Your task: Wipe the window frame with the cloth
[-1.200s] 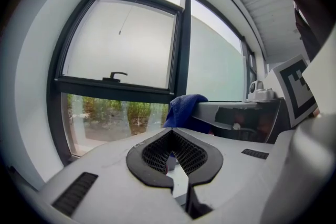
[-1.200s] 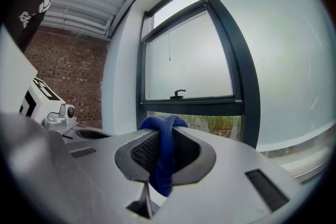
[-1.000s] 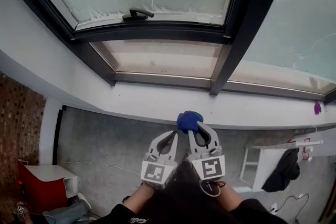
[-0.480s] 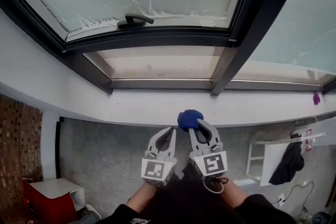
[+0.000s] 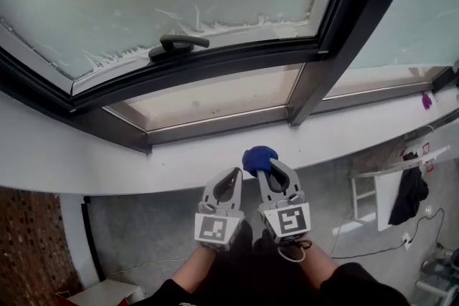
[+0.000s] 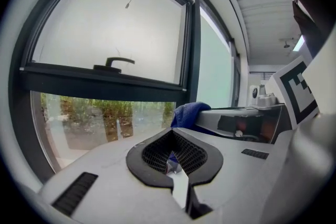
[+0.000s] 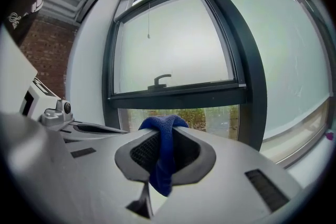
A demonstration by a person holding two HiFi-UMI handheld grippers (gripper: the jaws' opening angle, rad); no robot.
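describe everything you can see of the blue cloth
The blue cloth is a small, bunched wad of knitted-looking fabric, pinched in the shut right claw. One fold bulges beyond the claw tips; a tail hangs back between the jaws. It seems to touch nothing else, held short of the dark window frame.

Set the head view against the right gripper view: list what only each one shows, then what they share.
Head view only: the person's forearms, the grey floor, a dark garment on a white rack. Right gripper view only: greenery behind the lower pane, and the tail of the blue cloth hanging between the jaws. Both: the right claw holding the cloth, the window handle, the dark window frame.
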